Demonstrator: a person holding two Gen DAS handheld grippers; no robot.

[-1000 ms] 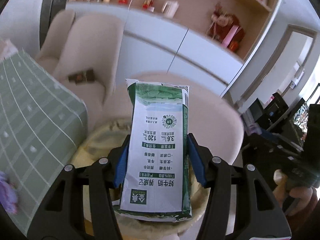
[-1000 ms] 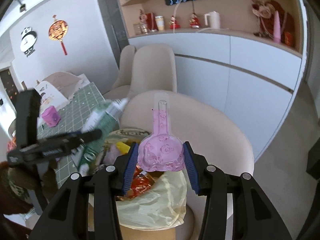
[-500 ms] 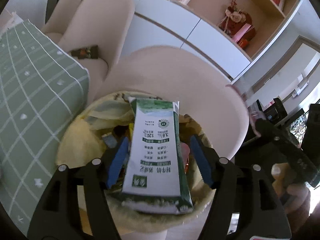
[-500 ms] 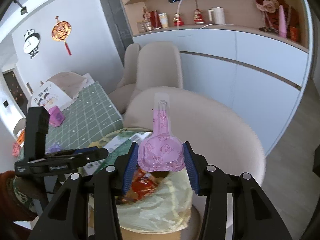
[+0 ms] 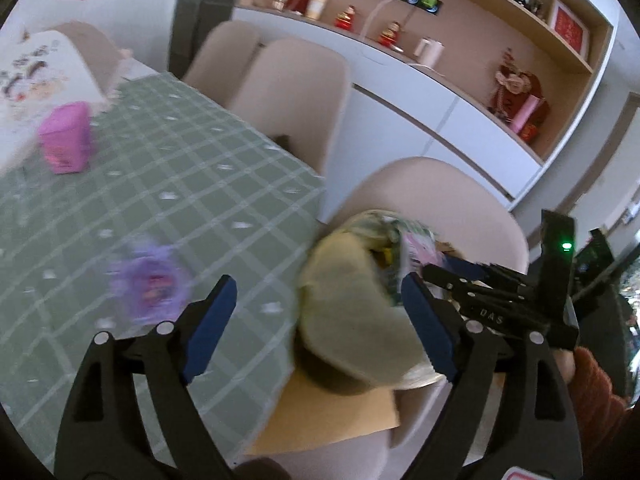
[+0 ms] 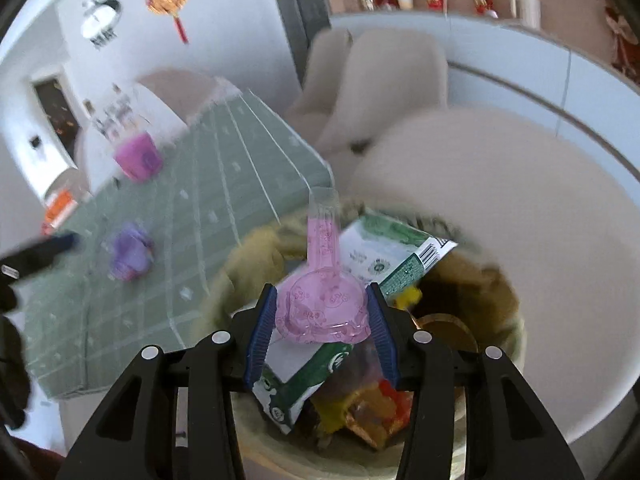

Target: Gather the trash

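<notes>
Worktop (image 5: 168, 184), under a green checked cloth, fills the left of both views, and the bin (image 6: 248, 248) with its yellow liner stands just off the worktop's near corner, on what looks like a pale chair seat (image 6: 540, 220). Trash already fills much of the bin: a green-and-white carton (image 6: 384, 252) lies slanted on top of wrappers, with its printed face up.

Two steps overlap here. The left tool (image 5: 316, 320) has just been opening and its jaws now stand wide with nothing between them; it points across the worktop's near edge, where a small purple wrapper (image 5: 150, 284) lies blurred on the cloth. A pink box (image 5: 66, 138) sits well back toward the far left edge. I judge this tool to be done with its drop and heading for the next piece, most likely the purple one.

The right tool (image 6: 322, 324) is clamped on a pink plastic tray (image 6: 322, 304) with a long clear neck, and hangs directly above the bin's mouth, over the carton. This is the drop stage for that item.

Next, the right tool needs only to loosen its jaws; the tray sits over the opening, though its neck reaches toward the far rim and could catch there. The left tool needs to come down over the purple wrapper with its jaws straddling it before closing.
</notes>
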